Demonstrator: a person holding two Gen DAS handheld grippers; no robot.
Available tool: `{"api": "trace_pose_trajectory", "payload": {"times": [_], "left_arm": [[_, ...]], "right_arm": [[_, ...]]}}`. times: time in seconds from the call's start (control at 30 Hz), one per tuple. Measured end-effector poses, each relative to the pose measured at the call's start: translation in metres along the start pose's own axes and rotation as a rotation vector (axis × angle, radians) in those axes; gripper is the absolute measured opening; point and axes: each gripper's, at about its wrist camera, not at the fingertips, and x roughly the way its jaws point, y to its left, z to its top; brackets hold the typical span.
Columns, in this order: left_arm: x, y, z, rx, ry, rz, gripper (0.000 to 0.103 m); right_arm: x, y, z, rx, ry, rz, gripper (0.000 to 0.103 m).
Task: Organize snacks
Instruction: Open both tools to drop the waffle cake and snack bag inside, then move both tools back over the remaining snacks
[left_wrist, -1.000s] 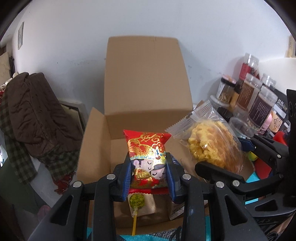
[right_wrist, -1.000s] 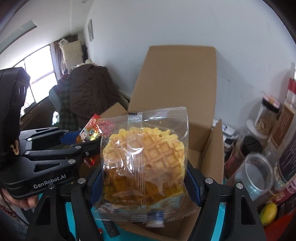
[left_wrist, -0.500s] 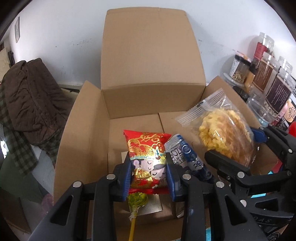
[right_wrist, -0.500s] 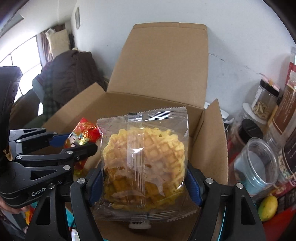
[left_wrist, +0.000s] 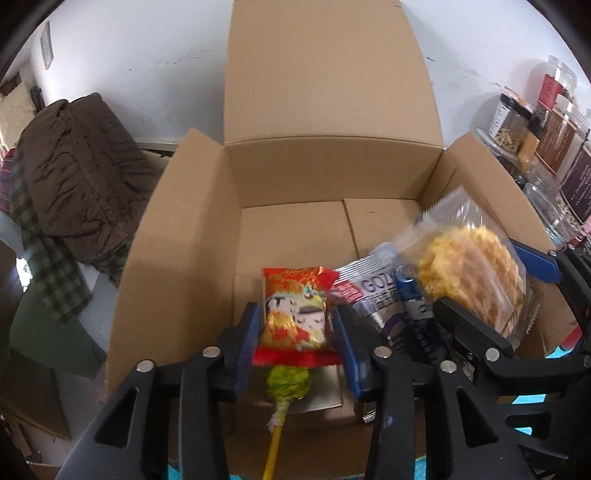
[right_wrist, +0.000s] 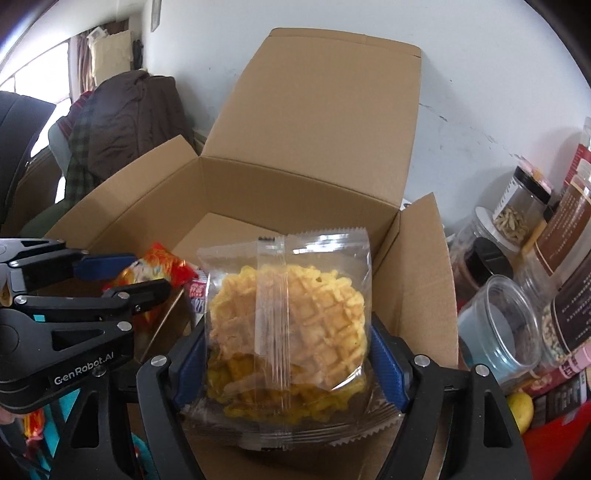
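Pretty even daylight overall, coming from the window (right_wrist: 40, 70) at about 10 o'clock in the right wrist view, which is blown out white. Heavy fisheye bending with black vignette corners. The red snack packet (left_wrist: 295, 317) is motion-smeared, and the waffle bag (right_wrist: 288, 317) shows soft plastic glare.

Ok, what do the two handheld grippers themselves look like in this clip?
Both match: the left gripper and the right gripper have black plastic frames with triangular cut-outs, silver round rivets, and blue ribbed pads on the fingers. White "GenRobot.AI" lettering runs along the left one's side. No cables or sleeves show.
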Motion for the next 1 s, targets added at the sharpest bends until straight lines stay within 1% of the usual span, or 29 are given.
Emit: {"api": "trace_pose_trajectory", "payload": {"times": [0.2,0.37,0.47,0.6,0.77,1.0], "left_arm": [[-0.012,0.003,-0.001,0.001,-0.005,0.026,0.042],[-0.031,0.008,-0.001,-0.029,-0.046,0.018,0.042],[-0.043,0.008,-0.001,-0.024,-0.074,0.013,0.042],[-0.059,0.006,0.001,-0.010,-0.103,0.012,0.042],[-0.078,0.006,0.001,-0.012,-0.134,-0.004,0.042],[-0.120,0.003,0.001,-0.005,-0.202,-0.017,0.042]], "right_arm": [[-0.005,0.001,0.000,0.002,-0.011,0.030,0.080],[-0.010,0.001,0.000,0.015,-0.017,0.054,0.080],[-0.017,0.000,0.000,0.034,-0.030,0.061,0.080],[-0.036,0.001,-0.001,0.029,-0.071,0.059,0.080],[-0.056,0.001,-0.001,0.036,-0.100,0.061,0.080],[-0.090,0.000,0.008,0.039,-0.149,0.043,0.080]]}}
